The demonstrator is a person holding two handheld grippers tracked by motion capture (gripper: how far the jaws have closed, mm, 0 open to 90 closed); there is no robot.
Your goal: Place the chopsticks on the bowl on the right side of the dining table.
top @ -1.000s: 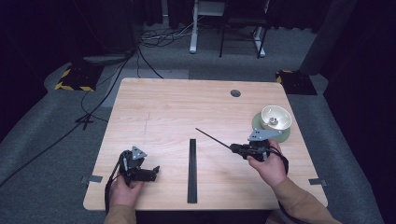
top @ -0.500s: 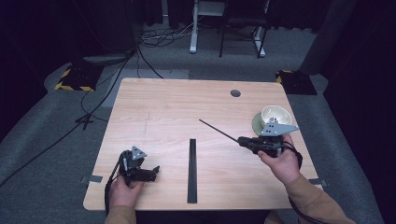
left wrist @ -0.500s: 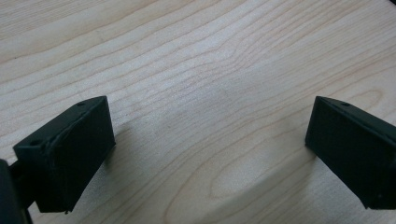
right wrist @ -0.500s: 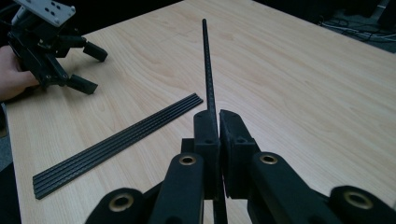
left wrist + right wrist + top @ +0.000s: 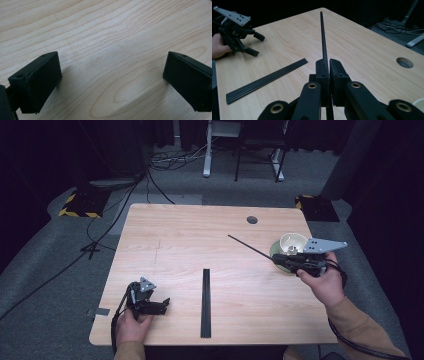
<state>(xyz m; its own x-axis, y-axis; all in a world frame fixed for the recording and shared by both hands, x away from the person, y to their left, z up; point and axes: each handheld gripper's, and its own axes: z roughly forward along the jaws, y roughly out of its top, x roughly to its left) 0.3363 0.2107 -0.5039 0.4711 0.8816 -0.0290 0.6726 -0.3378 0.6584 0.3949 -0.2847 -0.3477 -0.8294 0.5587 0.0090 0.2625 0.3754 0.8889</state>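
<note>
A thin black rod [image 5: 251,248] is clamped in my right gripper [image 5: 278,260] and juts up and to the left over the table. Along the right gripper view the rod [image 5: 323,35] runs straight out from the shut gripper [image 5: 329,62]. On the wood near the table's front middle lies a flat bundle of black rods [image 5: 206,302], which the right gripper view shows at lower left [image 5: 267,79]. My left gripper [image 5: 164,303] rests low at the front left, open, with bare wood between its fingers [image 5: 40,80].
A cream bowl [image 5: 293,242] on a greenish saucer stands at the right edge, just behind my right hand. A round cable hole [image 5: 252,220] sits at the back of the table [image 5: 200,240]. Cables and furniture legs lie on the floor beyond.
My right gripper has lifted and moved right with the rod, ending beside the bowl. The left gripper has stayed where it was.
</note>
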